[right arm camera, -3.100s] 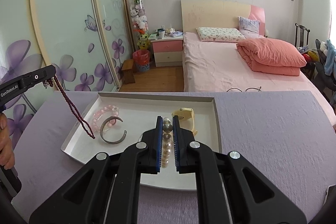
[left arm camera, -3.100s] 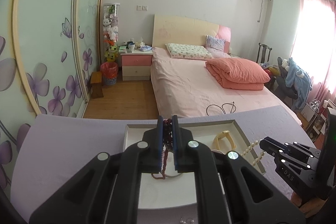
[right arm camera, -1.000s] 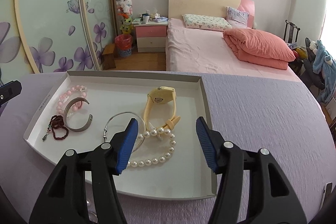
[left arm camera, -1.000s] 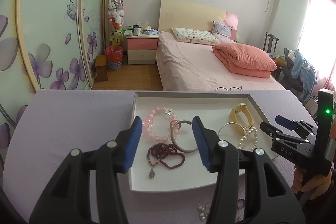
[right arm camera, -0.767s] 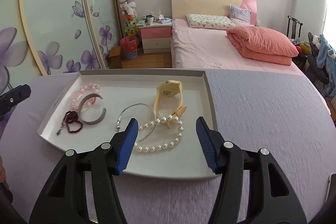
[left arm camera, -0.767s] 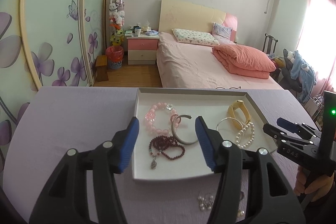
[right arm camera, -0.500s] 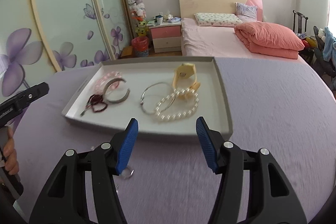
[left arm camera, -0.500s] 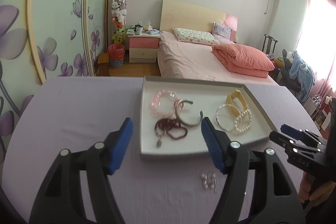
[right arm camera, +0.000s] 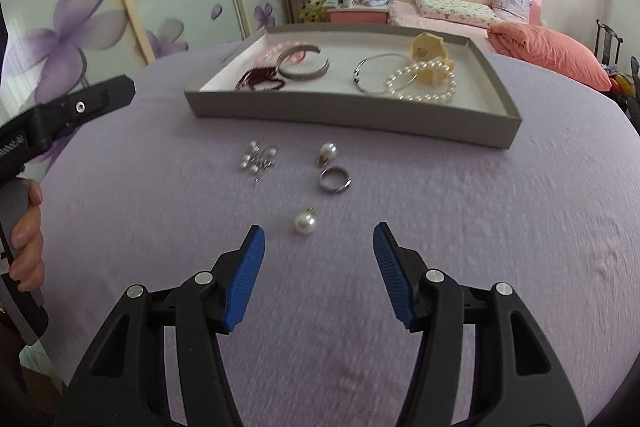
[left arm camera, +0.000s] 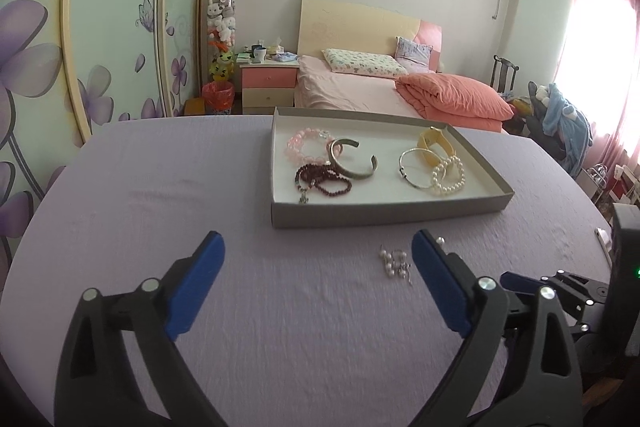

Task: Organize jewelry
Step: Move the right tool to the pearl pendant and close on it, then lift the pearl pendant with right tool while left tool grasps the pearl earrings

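Lilac cloth covers the worktop (left arm camera: 168,187) in the left wrist view, with a pink bed and flowered wardrobe doors behind. A grey tray (left arm camera: 384,217) sits on it, holding a pink bead bracelet (left arm camera: 306,146), a silver cuff (left arm camera: 352,163), a dark red bead necklace (left arm camera: 324,183), a thin bangle (left arm camera: 414,169), a pearl bracelet (left arm camera: 448,179) and a yellow watch (left arm camera: 436,143). The left gripper (left arm camera: 316,259) is released and holds nothing; its jaws have just been opening, and they now stand wide over bare cloth. A second ago this gripper hung right over the tray with the red necklache freshly laid below it; now the tray lies well ahead, so it has pulled back toward the near edge. A small pearl cluster (left arm camera: 394,263) lies on the cloth just inside the right-hand finger.

From the right wrist view, the same tray (right arm camera: 352,117) sits farther off than a second ago, when the pearl bracelet lay between these fingers. The right gripper (right arm camera: 318,241) is released and empty, jaws half apart. Just ahead of it lies a single pearl earring (right arm camera: 305,223); beyond are a ring (right arm camera: 335,180), another pearl earring (right arm camera: 328,151) and the pearl cluster (right arm camera: 256,159), all loose on the cloth near the tray. The left gripper (right arm camera: 100,99) shows at the left, held by a hand (right arm camera: 26,239).

Both necklaces look delivered; the small loose pieces seem to be next, and the nearest pearl is likely the right gripper's target.
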`<state>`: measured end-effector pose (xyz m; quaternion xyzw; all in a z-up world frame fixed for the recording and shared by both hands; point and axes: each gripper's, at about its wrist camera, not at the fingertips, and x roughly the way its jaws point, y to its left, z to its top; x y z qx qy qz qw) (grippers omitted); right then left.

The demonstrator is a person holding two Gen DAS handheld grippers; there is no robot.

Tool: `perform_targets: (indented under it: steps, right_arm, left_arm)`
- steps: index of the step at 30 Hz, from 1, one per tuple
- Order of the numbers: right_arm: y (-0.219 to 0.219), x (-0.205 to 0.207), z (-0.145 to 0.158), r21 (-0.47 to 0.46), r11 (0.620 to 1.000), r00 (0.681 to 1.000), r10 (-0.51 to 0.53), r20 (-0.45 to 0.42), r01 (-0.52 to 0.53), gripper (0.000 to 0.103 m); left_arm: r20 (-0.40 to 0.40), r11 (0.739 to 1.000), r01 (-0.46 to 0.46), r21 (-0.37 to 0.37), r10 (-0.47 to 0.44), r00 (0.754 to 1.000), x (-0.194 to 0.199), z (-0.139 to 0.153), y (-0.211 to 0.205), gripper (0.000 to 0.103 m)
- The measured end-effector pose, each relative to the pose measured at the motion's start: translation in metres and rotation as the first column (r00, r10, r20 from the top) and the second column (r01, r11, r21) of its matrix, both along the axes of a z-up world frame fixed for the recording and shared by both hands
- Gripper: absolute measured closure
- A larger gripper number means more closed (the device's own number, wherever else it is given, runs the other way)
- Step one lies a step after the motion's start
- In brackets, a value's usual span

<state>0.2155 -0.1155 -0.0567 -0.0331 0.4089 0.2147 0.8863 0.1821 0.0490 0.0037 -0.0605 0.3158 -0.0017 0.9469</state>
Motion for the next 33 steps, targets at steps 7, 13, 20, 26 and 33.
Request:
perform_targets:
  steps: [7,13,20,26,33]
  right_arm:
    - [0.01,0.003,-0.011,-0.041,0.999,1.0,-0.003,-0.025,0.002,0.059]
    - [0.013,0.007,-0.012,-0.043,0.999,1.0,-0.013,-0.02,0.012,0.072]
    - [0.019,0.012,-0.011,-0.052,0.999,1.0,-0.006,-0.017,0.005,0.075]
    - [0.016,0.012,-0.011,-0.053,0.999,1.0,-0.004,-0.018,0.003,0.089]
    - [-0.007,0.015,-0.009,-0.026,0.998,0.997,-0.061,-0.041,0.059,0.089]
  left_arm:
    - [0.012,1.0,-0.004,-0.008,0.004,1.0,-0.01,0.002,0.005,0.005]
    - [0.012,1.0,-0.008,-0.017,0.008,1.0,-0.01,0.003,0.008,0.005]
    - [0.002,1.0,-0.013,-0.015,0.013,1.0,-0.009,0.002,0.011,0.005]
    - [-0.009,1.0,-0.016,-0.012,0.016,1.0,-0.005,0.0,0.01,0.005]
    - [-0.045,1.0,0.014,0.018,-0.014,0.999,0.003,-0.009,-0.006,0.005]
